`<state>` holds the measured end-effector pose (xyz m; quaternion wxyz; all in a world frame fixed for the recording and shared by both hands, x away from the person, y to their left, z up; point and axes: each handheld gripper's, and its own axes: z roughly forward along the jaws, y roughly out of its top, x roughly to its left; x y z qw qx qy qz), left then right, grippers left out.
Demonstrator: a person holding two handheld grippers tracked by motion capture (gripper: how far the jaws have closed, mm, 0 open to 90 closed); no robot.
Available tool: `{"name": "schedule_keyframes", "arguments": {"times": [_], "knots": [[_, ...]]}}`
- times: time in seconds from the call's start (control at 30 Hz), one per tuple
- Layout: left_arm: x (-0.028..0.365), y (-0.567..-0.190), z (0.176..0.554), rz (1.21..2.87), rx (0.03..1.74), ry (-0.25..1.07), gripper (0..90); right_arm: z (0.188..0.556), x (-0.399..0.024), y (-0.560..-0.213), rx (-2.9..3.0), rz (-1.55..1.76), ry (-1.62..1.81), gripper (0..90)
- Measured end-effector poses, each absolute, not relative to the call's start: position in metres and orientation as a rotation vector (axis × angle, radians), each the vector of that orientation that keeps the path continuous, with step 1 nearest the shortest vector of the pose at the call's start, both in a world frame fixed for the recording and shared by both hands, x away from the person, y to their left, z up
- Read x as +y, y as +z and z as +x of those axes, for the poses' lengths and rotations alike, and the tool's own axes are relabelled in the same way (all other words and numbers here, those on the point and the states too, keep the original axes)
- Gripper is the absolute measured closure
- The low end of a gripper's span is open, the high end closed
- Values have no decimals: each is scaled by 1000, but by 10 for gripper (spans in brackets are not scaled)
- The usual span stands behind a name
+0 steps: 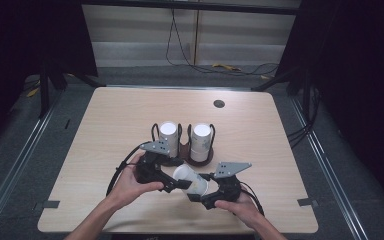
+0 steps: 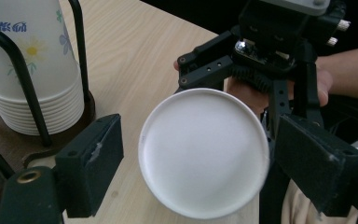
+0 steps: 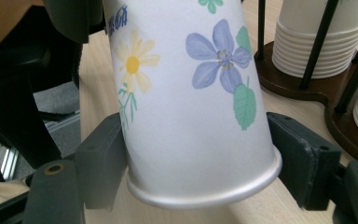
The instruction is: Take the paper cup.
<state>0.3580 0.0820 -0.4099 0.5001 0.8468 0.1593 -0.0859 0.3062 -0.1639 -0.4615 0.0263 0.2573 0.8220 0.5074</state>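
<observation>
A white paper cup (image 1: 191, 180) with a flower print lies tilted between both grippers above the table's front. My right gripper (image 1: 201, 192) is shut on it near its rim; in the right gripper view both pads press the cup (image 3: 191, 107). My left gripper (image 1: 176, 183) stands open around the cup's base. In the left gripper view the cup's round white bottom (image 2: 204, 151) faces the camera, with a gap to the left pad (image 2: 95, 161) and the right pad (image 2: 314, 161) close beside it. The right gripper (image 2: 261, 51) shows behind the cup there.
Just behind the grippers stands a dark brown cup holder (image 1: 185, 151) with black wire loops. It holds two stacks of upside-down cups, left (image 1: 168, 132) and right (image 1: 200, 137). A round cable hole (image 1: 219, 103) sits at the table's far edge.
</observation>
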Motion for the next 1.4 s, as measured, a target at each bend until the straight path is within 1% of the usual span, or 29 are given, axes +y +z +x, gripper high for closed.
{"name": "schedule_keyframes", "arguments": {"times": [0.1, 0.2, 0.27, 0.4, 0.53, 0.63, 0.73, 0.8, 0.93, 1.03, 1.1, 1.4], "knots": [[84, -409, 356, 2067, 369, -174, 170, 309, -165, -459, 2567, 794, 1527, 252], [87, -411, 356, 2055, 343, -144, 213, 309, -166, -458, 2594, 792, 1490, 254], [88, -412, 356, 2070, 344, -146, 228, 309, -165, -458, 2609, 791, 1469, 255], [91, -413, 353, 2089, 330, -93, 230, 310, -164, -457, 2635, 779, 1413, 256], [95, -415, 350, 2100, 333, -71, 231, 309, -162, -462, 2658, 784, 1357, 256], [98, -416, 349, 2093, 343, -76, 231, 307, -160, -461, 2680, 770, 1305, 256], [96, -421, 349, 2121, 343, -61, 216, 307, -159, -461, 2686, 766, 1278, 256], [95, -422, 349, 2155, 353, -74, 209, 308, -160, -460, 2692, 768, 1270, 257], [92, -425, 349, 2163, 361, -84, 206, 312, -160, -456, 2701, 746, 1263, 257], [91, -426, 350, 2182, 361, -96, 189, 315, -158, -454, 2709, 730, 1259, 258], [91, -427, 350, 2187, 356, -100, 161, 315, -155, -453, 2727, 705, 1225, 259], [92, -431, 350, 2234, 330, -88, 161, 318, -152, -458, 2795, 707, 1125, 263]]}}
